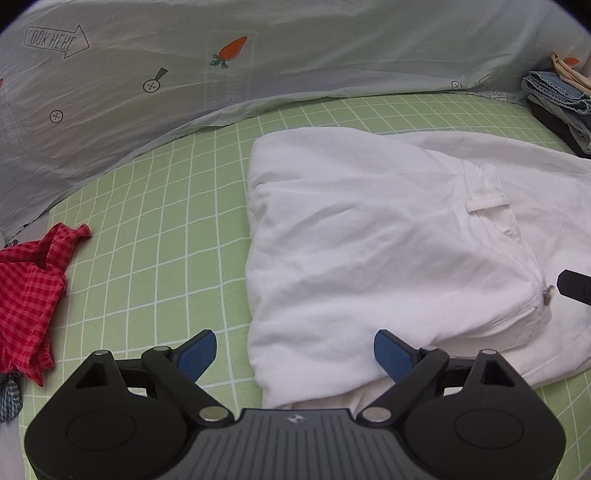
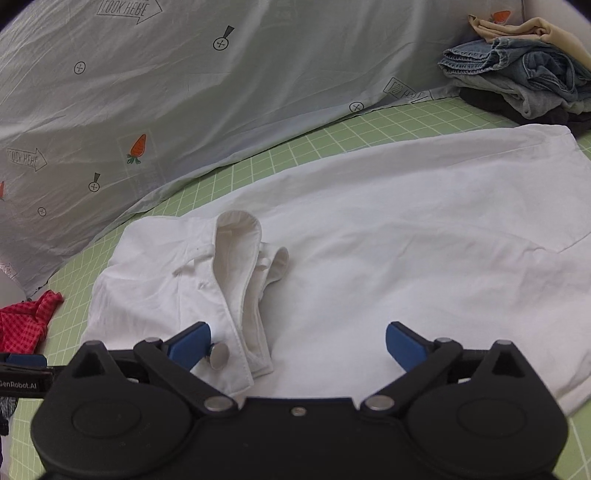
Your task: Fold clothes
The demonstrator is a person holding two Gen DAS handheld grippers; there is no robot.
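Waistband of white trousers (image 2: 369,258) nearest, legs lying left-right.

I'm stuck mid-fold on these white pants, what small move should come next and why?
Probably close the left claw on the near folded edge of the white pants: both claws are open and empty, that edge sits between its fingers, and the right claw hovers at the waistband.

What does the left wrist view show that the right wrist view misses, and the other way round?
Only the left wrist view shows the belt loop. Only the right wrist view shows the open waistband, its metal button and the beige garment. Both show the white trousers, red checked cloth, denim pile and open jaws holding nothing.
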